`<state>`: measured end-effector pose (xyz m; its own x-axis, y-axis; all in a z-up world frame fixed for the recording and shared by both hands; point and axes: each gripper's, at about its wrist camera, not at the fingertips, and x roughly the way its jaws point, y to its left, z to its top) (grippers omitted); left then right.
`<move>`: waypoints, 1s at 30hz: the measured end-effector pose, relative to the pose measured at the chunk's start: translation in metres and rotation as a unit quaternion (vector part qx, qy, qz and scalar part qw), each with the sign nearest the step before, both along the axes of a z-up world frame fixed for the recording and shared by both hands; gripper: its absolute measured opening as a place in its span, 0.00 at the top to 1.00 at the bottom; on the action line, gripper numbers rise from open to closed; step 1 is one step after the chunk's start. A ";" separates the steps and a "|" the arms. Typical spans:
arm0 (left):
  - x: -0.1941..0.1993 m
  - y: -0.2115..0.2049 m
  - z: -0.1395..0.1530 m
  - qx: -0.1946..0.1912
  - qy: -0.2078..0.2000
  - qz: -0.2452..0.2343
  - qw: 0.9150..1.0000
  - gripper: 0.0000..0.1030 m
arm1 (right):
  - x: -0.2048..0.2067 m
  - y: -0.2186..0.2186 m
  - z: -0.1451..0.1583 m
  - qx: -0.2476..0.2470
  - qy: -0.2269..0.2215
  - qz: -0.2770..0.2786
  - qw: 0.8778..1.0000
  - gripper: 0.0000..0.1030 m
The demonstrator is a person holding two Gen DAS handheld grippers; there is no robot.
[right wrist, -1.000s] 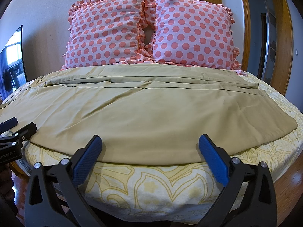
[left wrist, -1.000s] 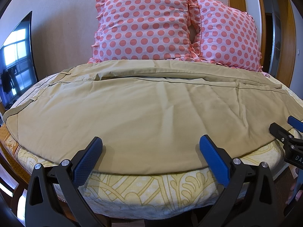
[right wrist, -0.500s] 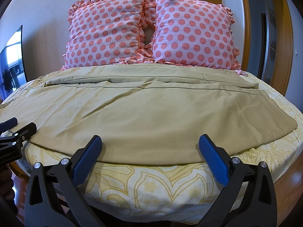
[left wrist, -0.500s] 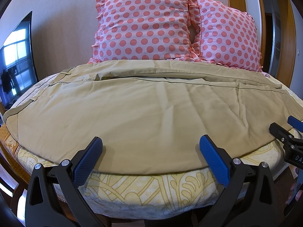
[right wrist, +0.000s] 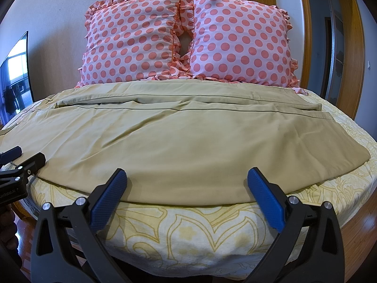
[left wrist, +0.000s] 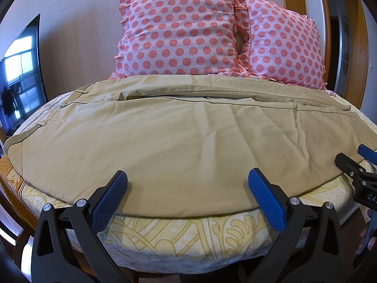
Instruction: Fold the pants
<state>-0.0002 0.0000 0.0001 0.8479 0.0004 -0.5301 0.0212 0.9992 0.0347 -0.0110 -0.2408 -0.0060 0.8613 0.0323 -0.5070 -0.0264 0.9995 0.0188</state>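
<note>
Tan pants (left wrist: 183,141) lie flat across the bed, waistband to the left, leg ends to the right; they also show in the right wrist view (right wrist: 188,141). One leg lies nearer, the other behind it by the pillows. My left gripper (left wrist: 188,179) is open and empty, hovering at the near hem of the pants. My right gripper (right wrist: 187,178) is open and empty at the same near edge, further right. The right gripper shows at the right edge of the left wrist view (left wrist: 353,160); the left gripper shows at the left edge of the right wrist view (right wrist: 21,160).
Two pink polka-dot pillows (right wrist: 183,40) stand against the wall behind the pants. The bed has a yellow patterned cover (right wrist: 188,231). A dark TV screen (left wrist: 21,75) stands at left. A wooden door frame (right wrist: 353,47) is at right.
</note>
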 end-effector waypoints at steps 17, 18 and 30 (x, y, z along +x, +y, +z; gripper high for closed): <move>0.011 0.001 0.020 -0.001 0.004 0.007 1.000 0.01 | 0.013 -0.018 0.020 0.006 0.007 0.018 1.000 0.02; 0.016 0.001 0.031 0.005 -0.007 0.013 1.000 0.01 | 0.019 -0.029 0.033 0.010 -0.006 0.011 1.000 0.02; 0.125 0.006 0.094 0.005 -0.037 0.069 0.997 0.01 | 0.266 -0.228 0.080 0.087 0.099 -0.209 0.969 0.06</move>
<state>0.1246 0.0063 0.0944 0.8766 0.1248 -0.4648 -0.1200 0.9920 0.0400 0.2552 -0.4690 0.0741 0.7040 -0.1987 -0.6818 0.4014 0.9033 0.1512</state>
